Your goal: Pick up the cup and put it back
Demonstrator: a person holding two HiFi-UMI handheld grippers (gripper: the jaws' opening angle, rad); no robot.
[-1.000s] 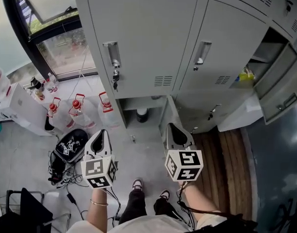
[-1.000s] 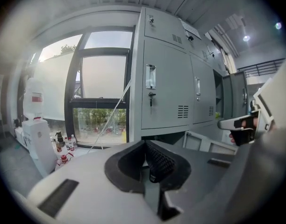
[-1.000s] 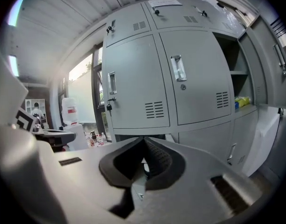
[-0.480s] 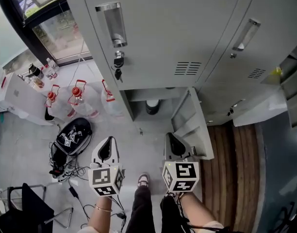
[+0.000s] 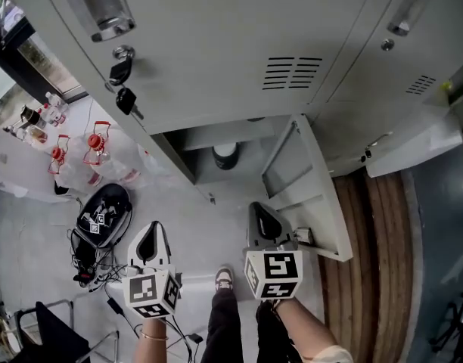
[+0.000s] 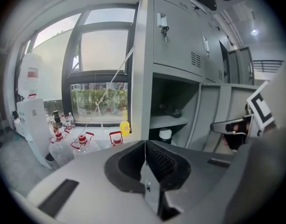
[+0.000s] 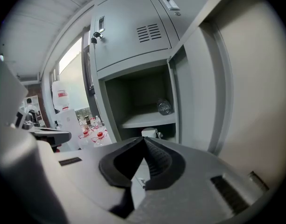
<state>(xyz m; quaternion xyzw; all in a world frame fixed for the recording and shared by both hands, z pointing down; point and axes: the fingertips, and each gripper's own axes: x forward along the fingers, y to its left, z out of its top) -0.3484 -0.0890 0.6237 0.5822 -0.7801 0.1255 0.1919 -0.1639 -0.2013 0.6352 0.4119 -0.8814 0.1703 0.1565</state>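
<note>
A dark cup with a white lid (image 5: pixel 225 156) stands low in the open bottom locker compartment; it also shows as the cup (image 6: pixel 165 135) in the left gripper view and the cup (image 7: pixel 150 133) just beyond the jaws in the right gripper view. My left gripper (image 5: pixel 150 234) is shut and holds nothing, well short of the locker and to its left. My right gripper (image 5: pixel 260 215) is shut too, empty, in front of the open locker door (image 5: pixel 307 191). Each gripper's own view shows the jaws pressed together: left gripper (image 6: pixel 145 143), right gripper (image 7: pixel 144 140).
Keys (image 5: pixel 125 100) hang from the locker door above. Clear jugs with red caps (image 5: pixel 73 157) stand on the floor at left, with a black bag and cables (image 5: pixel 101 216) nearer. A glass bottle (image 7: pixel 164 107) lies on the compartment's inner shelf. Wooden flooring (image 5: pixel 375 240) lies at right.
The head view has come closer to the lockers, so the open compartment and its door look larger. Both grippers stay shut and have shifted slightly.
</note>
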